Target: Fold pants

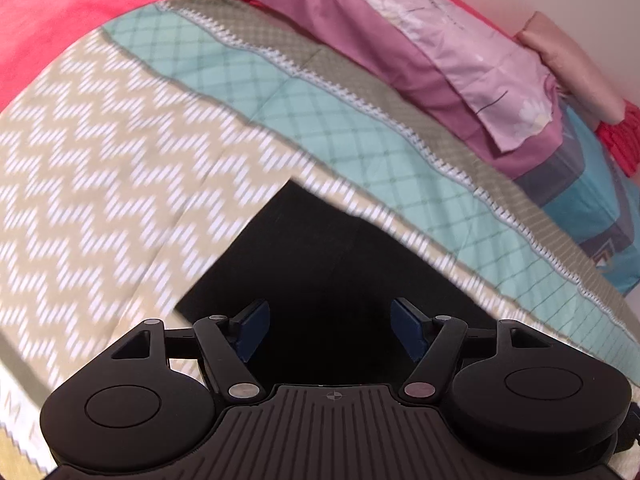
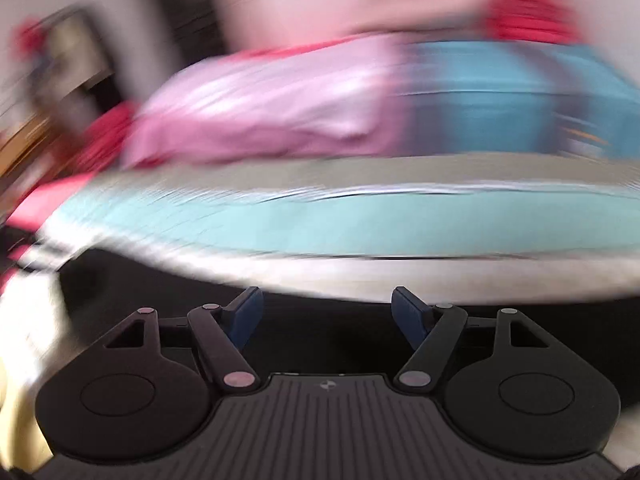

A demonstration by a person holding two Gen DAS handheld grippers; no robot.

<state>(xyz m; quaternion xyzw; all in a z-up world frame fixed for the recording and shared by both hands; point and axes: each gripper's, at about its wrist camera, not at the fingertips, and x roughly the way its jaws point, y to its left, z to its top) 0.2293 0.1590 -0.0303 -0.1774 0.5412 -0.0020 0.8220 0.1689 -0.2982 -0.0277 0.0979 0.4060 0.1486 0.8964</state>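
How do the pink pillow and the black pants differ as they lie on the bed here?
The pink pillow is pale with a floral print; the black pants are plain and dark. The pillow sits plump at the far edge of the quilt; the pants lie flat with straight edges just ahead of the open left gripper. Both rest on the bed.
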